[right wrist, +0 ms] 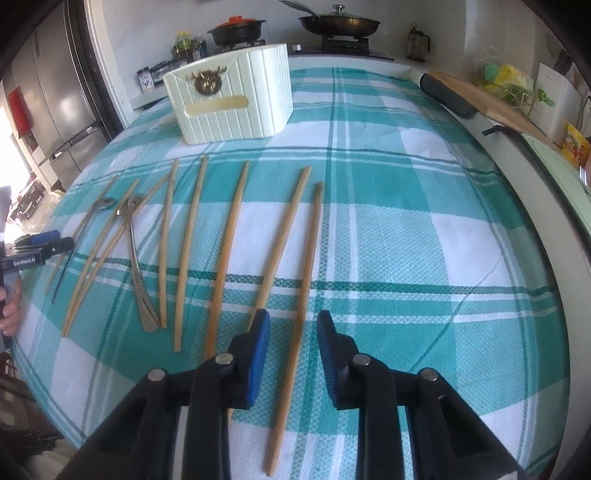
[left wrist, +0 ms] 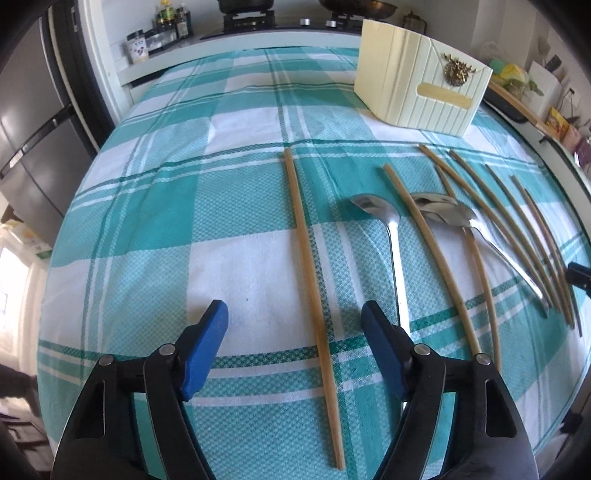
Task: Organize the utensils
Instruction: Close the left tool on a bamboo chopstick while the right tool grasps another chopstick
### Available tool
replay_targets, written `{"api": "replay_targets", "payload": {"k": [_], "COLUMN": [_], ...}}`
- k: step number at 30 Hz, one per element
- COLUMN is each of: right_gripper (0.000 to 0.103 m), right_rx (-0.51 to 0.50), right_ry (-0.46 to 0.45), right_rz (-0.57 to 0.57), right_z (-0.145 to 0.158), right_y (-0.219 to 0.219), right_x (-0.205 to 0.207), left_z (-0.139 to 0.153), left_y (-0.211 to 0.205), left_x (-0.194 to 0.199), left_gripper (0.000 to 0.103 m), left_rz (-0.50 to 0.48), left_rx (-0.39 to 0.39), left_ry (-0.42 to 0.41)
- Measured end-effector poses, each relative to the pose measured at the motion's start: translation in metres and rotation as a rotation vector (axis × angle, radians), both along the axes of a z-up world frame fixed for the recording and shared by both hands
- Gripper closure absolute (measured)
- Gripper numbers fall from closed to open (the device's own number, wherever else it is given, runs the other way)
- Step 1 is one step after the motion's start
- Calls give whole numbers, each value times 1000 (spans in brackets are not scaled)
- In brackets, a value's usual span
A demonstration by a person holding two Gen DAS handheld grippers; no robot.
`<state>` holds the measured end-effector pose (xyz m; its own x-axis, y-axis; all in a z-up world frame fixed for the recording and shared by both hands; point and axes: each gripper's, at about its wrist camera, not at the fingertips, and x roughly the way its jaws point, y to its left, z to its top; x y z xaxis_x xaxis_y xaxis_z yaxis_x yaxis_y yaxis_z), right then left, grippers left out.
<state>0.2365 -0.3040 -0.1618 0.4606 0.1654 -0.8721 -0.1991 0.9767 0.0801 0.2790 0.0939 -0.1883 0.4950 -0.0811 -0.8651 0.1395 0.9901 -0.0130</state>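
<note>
Several wooden chopsticks and metal spoons lie in a row on the teal checked tablecloth (left wrist: 155,221). My left gripper (left wrist: 295,314) is open, its blue fingers on either side of the leftmost chopstick (left wrist: 310,251), with a spoon (left wrist: 395,251) by the right finger. My right gripper (right wrist: 293,325) is open, astride the rightmost chopstick (right wrist: 306,266). A cream utensil holder (left wrist: 421,88) stands upright at the back; it also shows in the right wrist view (right wrist: 229,96). The left gripper (right wrist: 40,245) appears at the left edge of the right wrist view.
More spoons (left wrist: 454,214) overlap chopsticks (left wrist: 436,254) in the middle of the row. A stove with pans (right wrist: 340,22) and jars (left wrist: 162,33) sit behind the table. A cutting board (right wrist: 491,103) lies at the right edge. A fridge (right wrist: 55,92) stands on the left.
</note>
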Motion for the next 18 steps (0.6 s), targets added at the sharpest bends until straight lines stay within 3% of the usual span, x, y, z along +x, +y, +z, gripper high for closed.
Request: {"api": "replay_targets", "payload": {"k": [4, 18], "right_gripper": [78, 82], "right_rx": [-46, -15], "right_ry": [12, 80], "right_rz": [27, 64], "right_z": [-3, -4], "right_y": [6, 8], "right_x": [4, 66], "left_z": [1, -2], "left_y": [-4, -19], "left_x": [8, 77], "left_gripper": [30, 38], "left_rz": [-33, -110], "left_rx": [2, 0], "left_ry": [-4, 54]}}
